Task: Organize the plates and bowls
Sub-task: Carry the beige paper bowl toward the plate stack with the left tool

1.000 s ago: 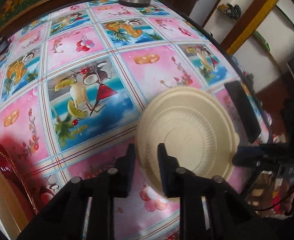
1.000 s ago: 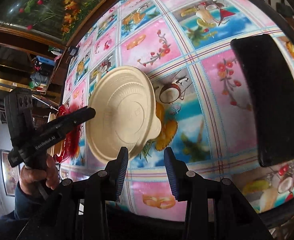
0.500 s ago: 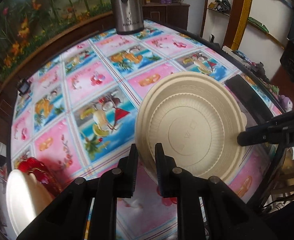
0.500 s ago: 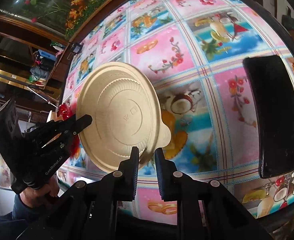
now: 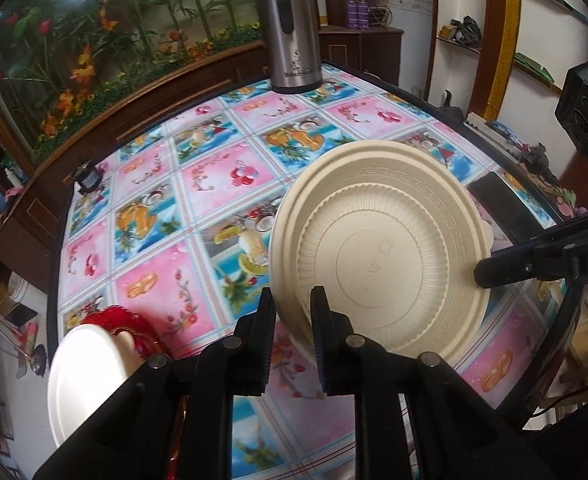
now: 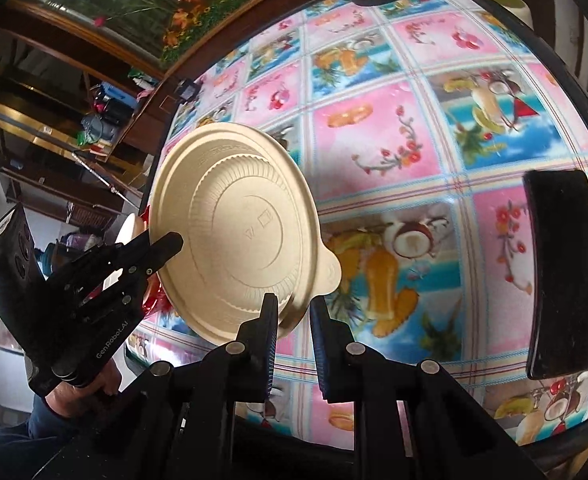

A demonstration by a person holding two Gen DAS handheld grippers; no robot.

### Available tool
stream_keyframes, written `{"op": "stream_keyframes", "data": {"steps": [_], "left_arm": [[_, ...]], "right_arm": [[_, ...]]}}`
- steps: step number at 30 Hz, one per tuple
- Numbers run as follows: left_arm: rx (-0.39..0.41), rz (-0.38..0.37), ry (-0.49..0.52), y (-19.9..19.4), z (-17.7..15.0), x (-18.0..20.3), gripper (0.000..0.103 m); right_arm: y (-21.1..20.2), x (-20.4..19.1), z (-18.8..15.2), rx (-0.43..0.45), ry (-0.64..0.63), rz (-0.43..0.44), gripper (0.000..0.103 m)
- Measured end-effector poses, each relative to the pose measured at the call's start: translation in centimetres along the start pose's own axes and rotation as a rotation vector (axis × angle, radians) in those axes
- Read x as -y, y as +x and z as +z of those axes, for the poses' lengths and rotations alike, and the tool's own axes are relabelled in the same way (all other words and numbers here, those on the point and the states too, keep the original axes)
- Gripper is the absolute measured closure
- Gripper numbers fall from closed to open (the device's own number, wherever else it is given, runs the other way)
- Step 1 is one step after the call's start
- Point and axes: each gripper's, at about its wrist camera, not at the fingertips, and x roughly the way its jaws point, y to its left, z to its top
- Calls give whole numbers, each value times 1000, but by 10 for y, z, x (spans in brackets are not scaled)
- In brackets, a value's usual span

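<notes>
A beige ribbed plate is held upright above the table, its underside facing both cameras; it also shows in the right wrist view. My left gripper is shut on its left rim. My right gripper is shut on its lower rim, near the small tab. In the left wrist view the right gripper's finger reaches the plate from the right. A white plate leans in a red holder at the lower left.
The round table has a pink and blue fruit-print cloth. A steel flask stands at its far edge. A black phone lies on the right side. An aquarium and wooden cabinets stand behind.
Both grippers closed on the plate's rim and lifted it off the table. It now stands more upright and higher, and has shifted toward the red holder.
</notes>
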Motion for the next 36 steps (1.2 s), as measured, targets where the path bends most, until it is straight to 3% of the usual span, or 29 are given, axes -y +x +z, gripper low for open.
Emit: {"op": "stream_keyframes", "data": {"steps": [16, 36], "left_arm": [[68, 110, -82, -42, -11, -42, 86], [95, 227, -220, -76, -42, -99, 86]], "right_arm": [[2, -60, 19, 2, -139, 43, 85], [32, -135, 35, -45, -309, 92, 85]]}}
